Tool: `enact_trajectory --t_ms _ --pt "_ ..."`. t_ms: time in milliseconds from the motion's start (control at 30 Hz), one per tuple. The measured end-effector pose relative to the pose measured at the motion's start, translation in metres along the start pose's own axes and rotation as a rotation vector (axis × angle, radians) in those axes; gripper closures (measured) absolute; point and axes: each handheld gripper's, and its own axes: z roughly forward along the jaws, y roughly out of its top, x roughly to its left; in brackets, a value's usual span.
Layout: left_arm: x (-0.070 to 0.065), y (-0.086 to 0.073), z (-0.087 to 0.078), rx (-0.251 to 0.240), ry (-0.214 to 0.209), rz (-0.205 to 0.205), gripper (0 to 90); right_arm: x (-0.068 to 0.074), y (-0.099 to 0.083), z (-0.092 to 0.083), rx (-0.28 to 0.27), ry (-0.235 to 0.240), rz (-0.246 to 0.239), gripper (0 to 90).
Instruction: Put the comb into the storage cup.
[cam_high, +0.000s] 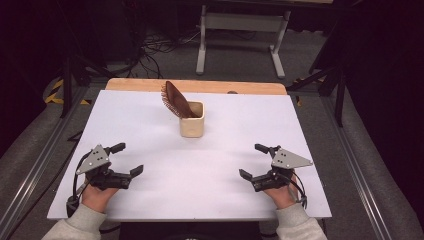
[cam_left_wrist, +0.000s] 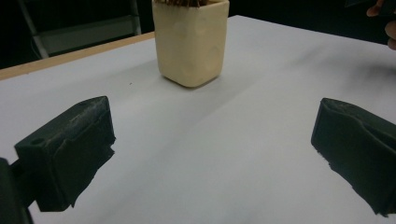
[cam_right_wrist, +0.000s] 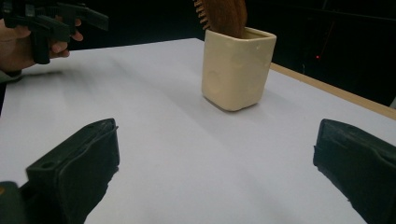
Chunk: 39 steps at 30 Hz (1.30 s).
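Two grippers, both w/ jaws spread wide, nothing held: left gripper (cam_high: 127, 160) and right gripper (cam_high: 253, 161) sit low near the table's (cam_high: 150, 130) front edge. Cream cup (cam_high: 192, 120) stands upright mid-table, ahead of and between them, well apart from both. Brown wooden comb (cam_high: 176, 99) sits in cup, leaning left, teeth up-left.

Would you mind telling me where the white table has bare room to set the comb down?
The broad stretch between the left tongs and right tongs, in front of the cup, is bare. So are both sides of the cup. The comb occupies the cup itself.
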Motion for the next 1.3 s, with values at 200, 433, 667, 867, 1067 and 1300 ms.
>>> enact_trajectory --t_ms 200,433,667,867,1067,1300 --pt "0.005 -0.009 0.003 0.018 0.032 -0.012 0.5 -0.001 -0.011 0.0 0.029 -0.013 0.021 0.7" --pt "0.003 -0.009 0.005 0.027 0.039 -0.008 0.4 -0.001 -0.025 -0.001 0.038 -0.035 0.037 0.5" --pt "0.006 -0.01 0.003 0.017 0.039 -0.026 0.4 0.001 -0.028 0.0 0.02 -0.038 0.027 0.5" --pt "0.008 -0.01 0.0 -0.018 0.017 -0.07 0.2 0.002 -0.027 0.0 0.01 -0.026 0.025 0.9" --pt "0.011 -0.011 0.0 -0.013 0.051 -0.074 0.2 0.002 -0.026 -0.001 0.013 -0.026 0.034 1.6" --pt "0.007 -0.011 0.002 0.001 0.086 -0.024 0.5 0.002 -0.026 -0.001 0.014 -0.031 0.03 1.6"
